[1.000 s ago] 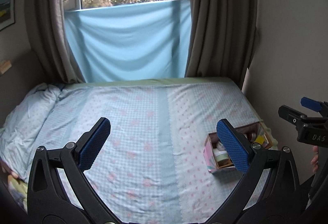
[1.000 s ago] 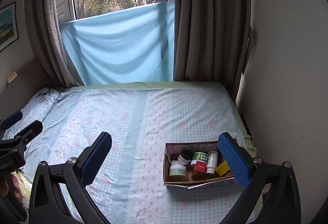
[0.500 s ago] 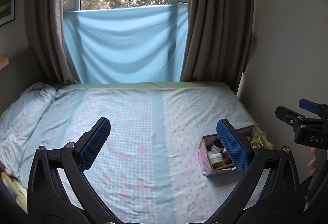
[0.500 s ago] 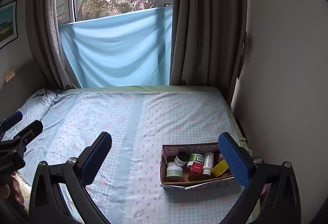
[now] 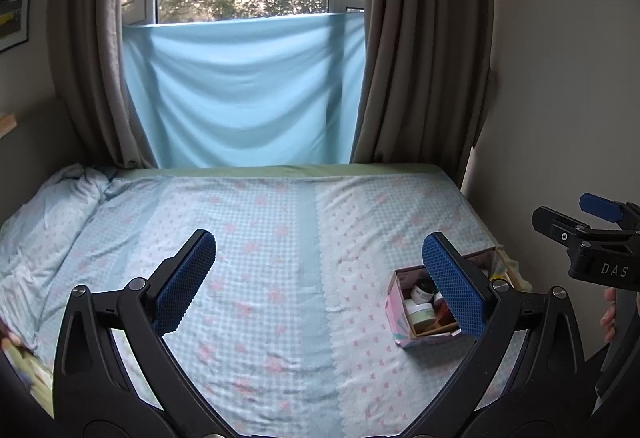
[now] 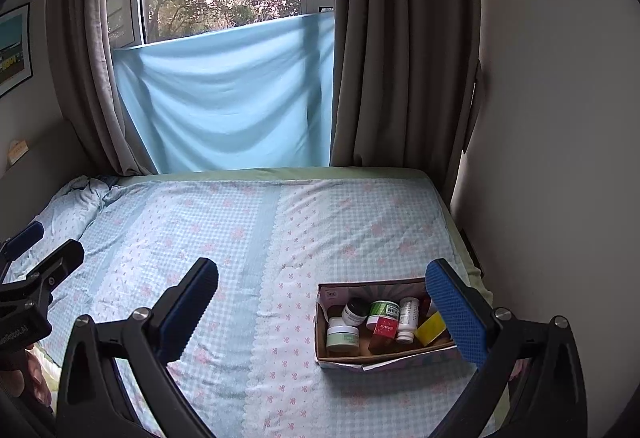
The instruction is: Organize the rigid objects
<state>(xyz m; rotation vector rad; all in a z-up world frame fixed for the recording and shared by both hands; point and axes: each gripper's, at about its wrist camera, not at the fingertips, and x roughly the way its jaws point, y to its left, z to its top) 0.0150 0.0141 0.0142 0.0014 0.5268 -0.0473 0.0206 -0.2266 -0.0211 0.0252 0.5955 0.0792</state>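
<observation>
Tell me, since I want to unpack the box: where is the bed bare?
Bare: the bedspread from the box leftward to the rumpled bedding, and up to the curtains. Crowded: inside the box, jars and bottles packed together near the wall.

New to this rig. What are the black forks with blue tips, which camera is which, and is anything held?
No robot arm here: a person carries two hand-held two-finger grippers, each with a fisheye camera looking along its fingers. The forks are those fingers with blue pads.

In the left wrist view you see the left gripper, with the right gripper at the frame's right edge. The right wrist view shows the right gripper from its own camera.

Both are open, holding nothing, above a bed. On it, near the wall, sits an open cardboard box holding small jars, a white bottle, a red box and a yellow item.
</observation>
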